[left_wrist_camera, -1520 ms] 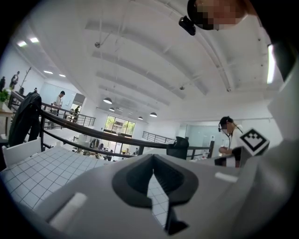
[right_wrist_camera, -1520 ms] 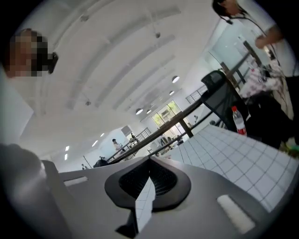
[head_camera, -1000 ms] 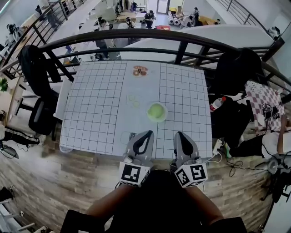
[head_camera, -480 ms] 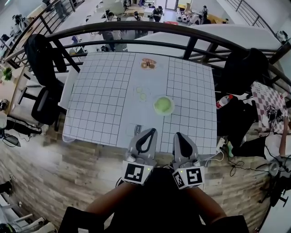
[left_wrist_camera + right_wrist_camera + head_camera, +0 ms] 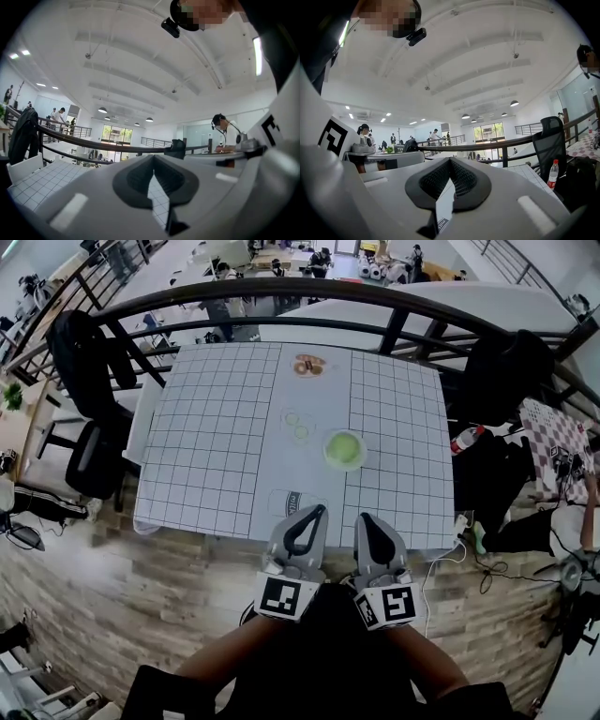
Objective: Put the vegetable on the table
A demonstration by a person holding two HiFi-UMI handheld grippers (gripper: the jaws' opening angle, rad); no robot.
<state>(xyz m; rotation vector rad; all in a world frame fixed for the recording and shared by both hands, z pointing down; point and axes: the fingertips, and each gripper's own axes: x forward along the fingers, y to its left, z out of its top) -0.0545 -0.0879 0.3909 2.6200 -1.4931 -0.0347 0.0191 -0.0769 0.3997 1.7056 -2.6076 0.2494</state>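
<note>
The vegetable (image 5: 345,448) is a round pale green thing in a shallow whitish dish, right of the middle of the grid-patterned table (image 5: 216,446). My left gripper (image 5: 317,512) and right gripper (image 5: 364,519) hover side by side over the table's near edge, well short of the vegetable. Both are shut with nothing between the jaws. In the left gripper view the left gripper (image 5: 153,159) has its dark pads (image 5: 136,180) meeting at the tips. The right gripper (image 5: 450,161) stands the same way in the right gripper view. Neither gripper view shows the vegetable.
A small plate of brown items (image 5: 308,365) sits at the table's far edge, and a printed label (image 5: 293,501) lies near the left gripper. A black railing (image 5: 375,296) runs behind the table. Chairs draped in black stand left (image 5: 84,362) and right (image 5: 502,371). A red-capped bottle (image 5: 466,439) stands right.
The head view has shifted, so the table and vegetable sit slightly higher and further right in the picture. Both grippers stay shut, side by side at the near edge.
</note>
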